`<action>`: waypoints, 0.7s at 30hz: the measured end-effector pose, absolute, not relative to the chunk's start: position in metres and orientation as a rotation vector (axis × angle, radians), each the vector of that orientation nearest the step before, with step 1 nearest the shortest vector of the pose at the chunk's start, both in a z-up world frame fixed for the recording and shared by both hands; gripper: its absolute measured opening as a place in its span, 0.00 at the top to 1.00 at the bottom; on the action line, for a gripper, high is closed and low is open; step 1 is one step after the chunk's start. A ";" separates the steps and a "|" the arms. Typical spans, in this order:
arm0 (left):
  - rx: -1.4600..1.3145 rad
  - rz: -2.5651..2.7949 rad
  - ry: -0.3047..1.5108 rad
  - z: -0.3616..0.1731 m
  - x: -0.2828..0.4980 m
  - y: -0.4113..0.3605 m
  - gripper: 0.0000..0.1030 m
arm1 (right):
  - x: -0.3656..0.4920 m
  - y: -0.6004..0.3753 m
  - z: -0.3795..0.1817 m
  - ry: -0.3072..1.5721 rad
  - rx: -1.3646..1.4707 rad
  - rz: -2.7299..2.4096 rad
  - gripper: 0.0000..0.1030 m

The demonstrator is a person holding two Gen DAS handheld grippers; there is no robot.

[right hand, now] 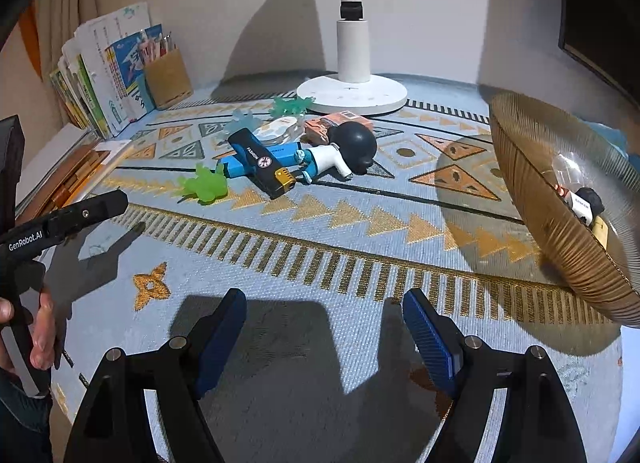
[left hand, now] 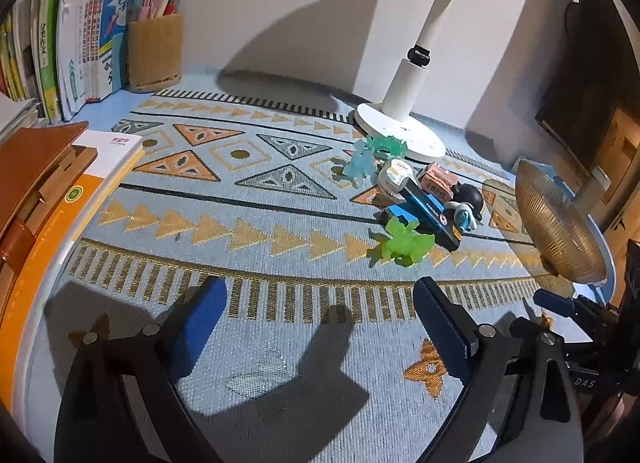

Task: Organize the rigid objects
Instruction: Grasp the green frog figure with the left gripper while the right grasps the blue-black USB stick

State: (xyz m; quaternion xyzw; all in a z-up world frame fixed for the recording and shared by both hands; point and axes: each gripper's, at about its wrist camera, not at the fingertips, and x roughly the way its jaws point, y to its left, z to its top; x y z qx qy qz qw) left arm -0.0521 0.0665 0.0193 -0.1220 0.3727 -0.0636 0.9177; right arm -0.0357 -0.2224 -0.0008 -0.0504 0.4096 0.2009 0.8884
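Both claws are wide open and hold nothing: the left gripper (left hand: 320, 327) and the right gripper (right hand: 324, 327), low in each frame. The toy pile (right hand: 280, 151) sits mid-frame, near the lamp base (right hand: 352, 93). The blue-black box (right hand: 260, 167) is long, and its gold end points lower right. A sloppy grab could knock the green toy (right hand: 204, 185) away or bump the gold bowl (right hand: 560, 223).

Table w/ a blue patterned cloth (left hand: 248, 223). On it: white lamp base (right hand: 352, 95), cardboard pen holder (left hand: 154, 51) by upright books (left hand: 80, 43), a toy pile (right hand: 288, 151) mid-cloth, ribbed amber bowl (right hand: 560, 215) at right, stacked books (left hand: 60, 199) at left.
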 end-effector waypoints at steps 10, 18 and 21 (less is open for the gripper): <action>-0.258 -0.139 0.754 0.021 -0.054 0.067 0.04 | -0.038 -0.222 0.002 0.840 -0.110 0.366 0.23; -0.097 -0.208 0.768 0.026 -0.055 0.038 0.05 | -0.027 -0.223 0.017 0.893 -0.053 0.410 0.24; -0.017 -0.225 0.809 0.029 -0.045 0.017 0.13 | -0.013 -0.204 0.031 0.891 -0.138 0.438 0.24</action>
